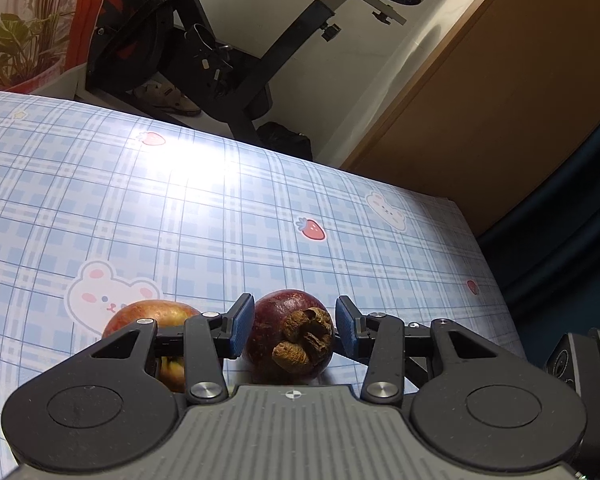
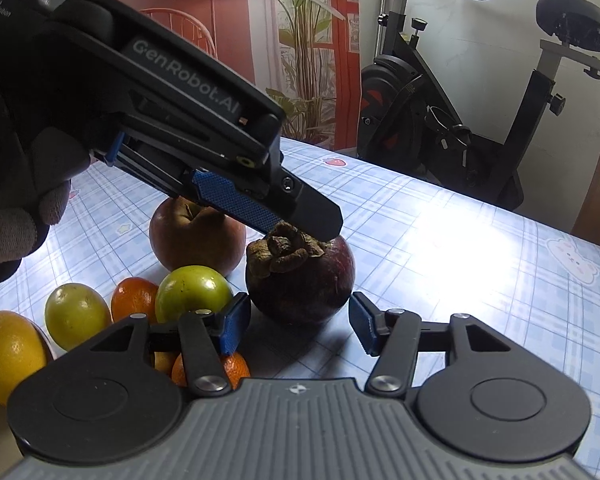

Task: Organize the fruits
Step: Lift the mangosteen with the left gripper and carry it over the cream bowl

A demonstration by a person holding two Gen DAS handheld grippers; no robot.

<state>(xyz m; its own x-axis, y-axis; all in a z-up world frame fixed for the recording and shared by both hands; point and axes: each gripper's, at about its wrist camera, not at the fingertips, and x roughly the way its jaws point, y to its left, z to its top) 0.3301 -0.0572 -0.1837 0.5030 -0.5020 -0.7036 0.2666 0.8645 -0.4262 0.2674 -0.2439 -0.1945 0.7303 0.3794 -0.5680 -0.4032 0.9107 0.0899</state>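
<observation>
The dark purple round mangosteen (image 1: 290,336) rests on the blue plaid tablecloth (image 1: 220,216), clamped between the left gripper (image 1: 294,326) pads; right gripper (image 2: 298,326) fingers stand apart, just before it.

Dark purple mangosteen (image 2: 300,276) upright, dried calyx on top, beside russet apple (image 2: 196,240), checked tablecloth (image 2: 460,264).

Black hand-held gripper (image 2: 300,322), blue ribbed pads (image 2: 232,328), silver screws, dark glove (image 2: 8,216)

Mangosteen (image 1: 290,336) between left tool (image 1: 294,326) pads
</observation>
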